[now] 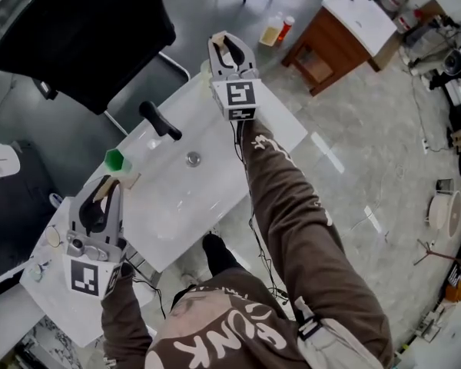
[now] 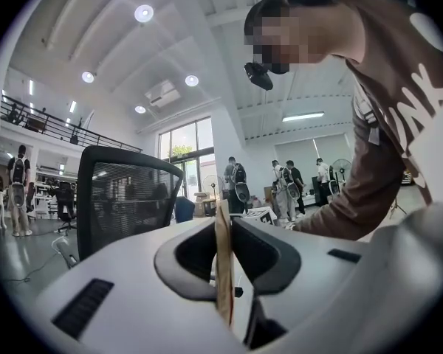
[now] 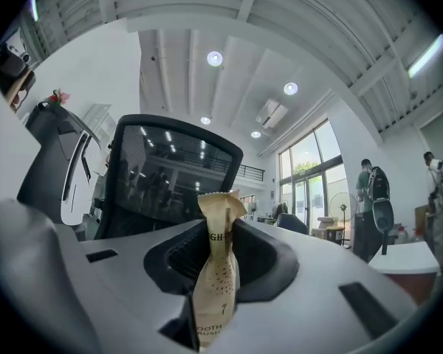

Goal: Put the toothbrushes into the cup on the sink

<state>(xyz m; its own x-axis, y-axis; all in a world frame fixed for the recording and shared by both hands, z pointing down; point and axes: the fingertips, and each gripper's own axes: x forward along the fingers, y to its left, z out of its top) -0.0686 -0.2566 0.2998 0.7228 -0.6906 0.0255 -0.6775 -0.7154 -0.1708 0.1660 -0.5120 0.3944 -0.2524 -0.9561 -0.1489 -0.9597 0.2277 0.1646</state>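
Note:
A green cup (image 1: 116, 160) stands on the rim of the white sink (image 1: 215, 141), left of the black faucet (image 1: 160, 120). My left gripper (image 1: 102, 193) hovers just in front of the cup, shut on a tan paper-wrapped toothbrush (image 1: 101, 190). In the left gripper view that gripper (image 2: 225, 236) points up at the ceiling, and the toothbrush packet (image 2: 222, 264) shows edge-on between the jaws. My right gripper (image 1: 226, 46) is over the sink's far right corner, shut on another paper-wrapped toothbrush (image 1: 218, 38). Its own view also tilts upward, with the printed toothbrush packet (image 3: 217, 271) pinched in the gripper (image 3: 220, 231).
A black mesh office chair (image 1: 84, 29) stands behind the sink. A brown cabinet (image 1: 334, 41) and two bottles (image 1: 276, 29) are on the floor at the far right. The drain (image 1: 193, 158) sits mid-basin. Small items (image 1: 38, 267) lie on the counter's left end.

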